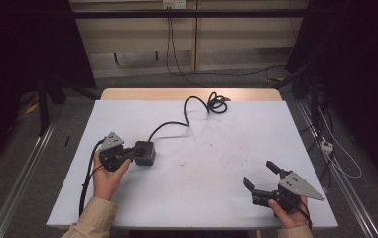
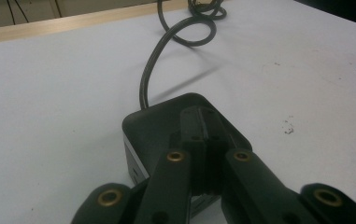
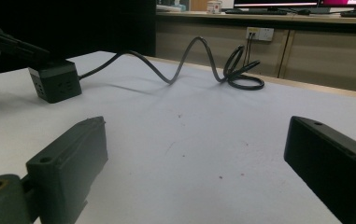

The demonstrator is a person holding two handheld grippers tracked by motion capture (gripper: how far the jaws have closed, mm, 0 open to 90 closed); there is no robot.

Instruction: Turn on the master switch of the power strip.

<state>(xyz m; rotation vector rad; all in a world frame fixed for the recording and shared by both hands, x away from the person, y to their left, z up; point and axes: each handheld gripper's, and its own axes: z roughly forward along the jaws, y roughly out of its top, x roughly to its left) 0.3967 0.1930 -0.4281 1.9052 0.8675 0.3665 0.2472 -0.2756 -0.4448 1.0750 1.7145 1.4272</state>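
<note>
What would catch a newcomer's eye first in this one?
The small black cube-shaped power box at the left of the white table, with the left gripper closed and resting on its top. Next, its black cable snaking to a coil near the far edge. The right gripper sits open at the near right, holding nothing.

Left hand (image 1: 108,177) comes up from the near-left edge, beige sleeve (image 1: 94,218) at the wrist, fist wrapped round the left gripper (image 1: 127,154), which points right. In the left gripper view its jaws are pressed flat together, no gap between the pads. Over at the near-right corner, the right hand (image 1: 288,214) grips the right gripper (image 1: 260,176) low, aimed far-left, grey plate on top. Its jaws stand spread wide, well apart.
</note>
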